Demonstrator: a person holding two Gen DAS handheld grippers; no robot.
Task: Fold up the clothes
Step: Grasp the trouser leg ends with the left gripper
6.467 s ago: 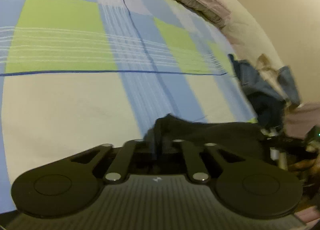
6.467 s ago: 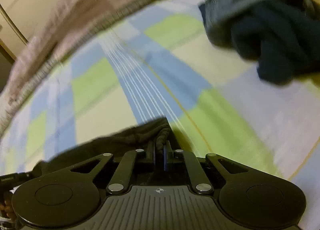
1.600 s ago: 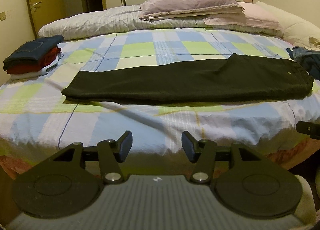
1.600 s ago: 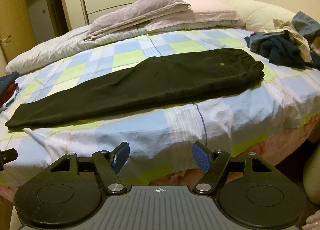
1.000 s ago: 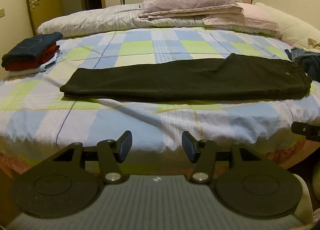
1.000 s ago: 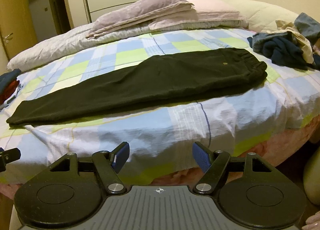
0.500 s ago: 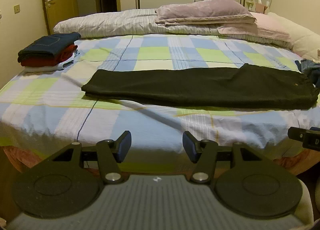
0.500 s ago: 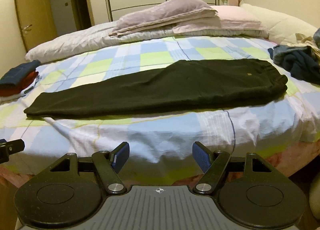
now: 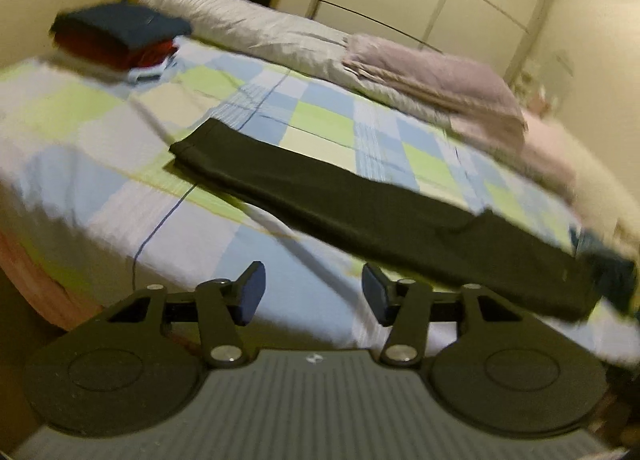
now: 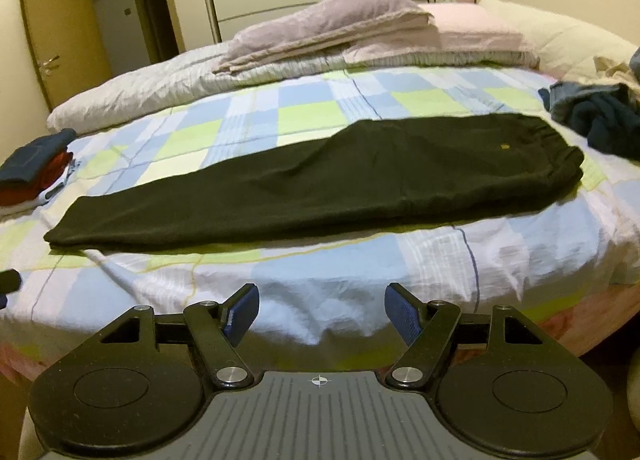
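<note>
Black trousers point(image 10: 328, 184) lie flat across the checked bed cover point(image 10: 312, 112), folded lengthwise, legs to the left and waistband to the right. They also show in the tilted, blurred left wrist view point(image 9: 360, 204). My left gripper point(image 9: 312, 292) is open and empty, off the bed's near edge, closer to the leg end. My right gripper point(image 10: 320, 310) is open and empty, in front of the bed's near edge, apart from the trousers.
A folded stack of blue and red clothes point(image 10: 32, 168) point(image 9: 116, 36) sits at the bed's left side. A heap of unfolded dark blue clothes point(image 10: 596, 120) lies at the right. Pillows and a folded blanket point(image 10: 340, 28) lie at the head. A wardrobe and door stand behind.
Both grippers let go of the trousers earlier and drew back off the bed. In the last half second the left gripper swung left and tilted; the right gripper barely moved.
</note>
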